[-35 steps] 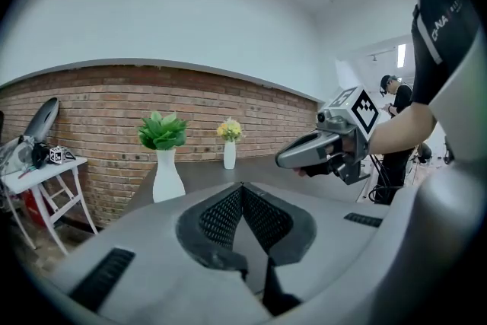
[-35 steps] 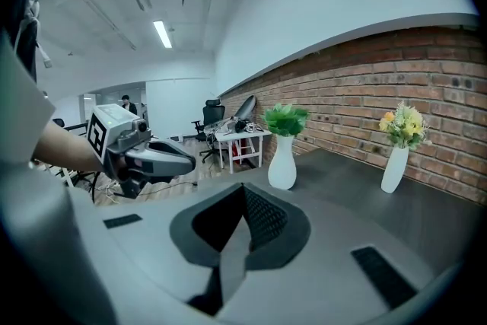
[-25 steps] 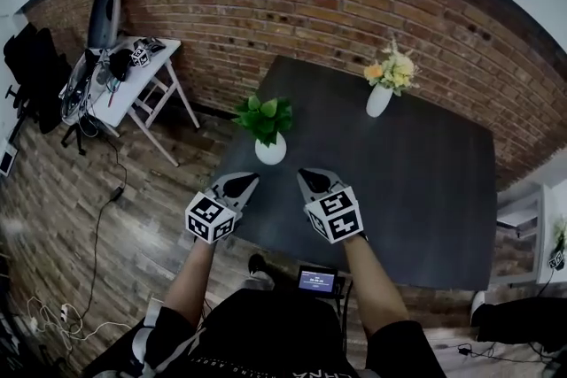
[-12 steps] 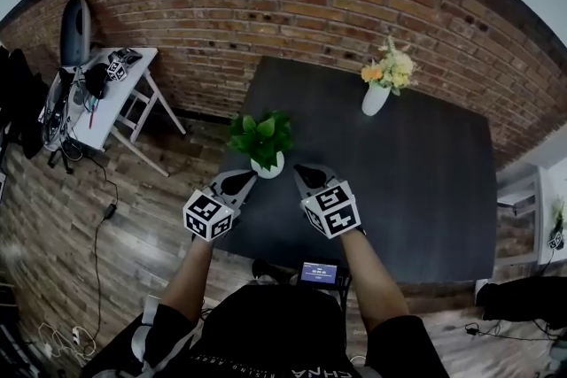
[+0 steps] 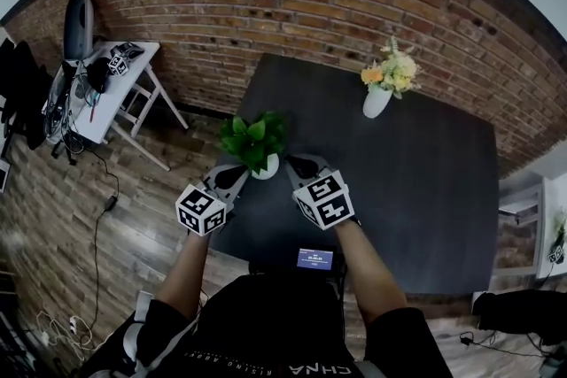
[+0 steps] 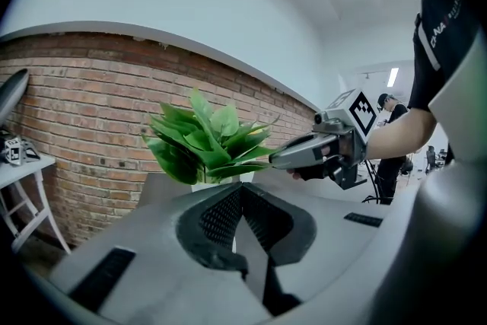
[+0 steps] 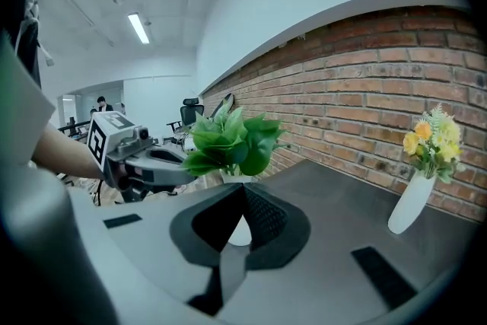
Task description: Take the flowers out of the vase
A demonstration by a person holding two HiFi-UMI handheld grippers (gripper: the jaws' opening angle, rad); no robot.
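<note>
A white vase [image 5: 376, 102] with yellow, orange and white flowers [image 5: 391, 71] stands at the far side of the dark table [image 5: 416, 181], near the brick wall; the right gripper view also shows the vase [image 7: 413, 203]. A green leafy plant [image 5: 254, 140] in a round white pot [image 5: 265, 167] stands near the table's front left corner. My left gripper [image 5: 232, 177] is just left of that pot and my right gripper [image 5: 299, 165] just right of it. Both are shut with nothing in them. The plant [image 6: 207, 139] fills the space ahead of both jaws.
A white folding table [image 5: 124, 88] with a fan and loose gear stands left, off the dark table. A small screen [image 5: 315, 258] sits at the table's near edge. Cables [image 5: 53, 327] lie on the wood floor. A white shelf [image 5: 523, 217] is at the right.
Both grippers have moved forward together toward the green plant and now flank its pot. Their jaws have stayed shut.
</note>
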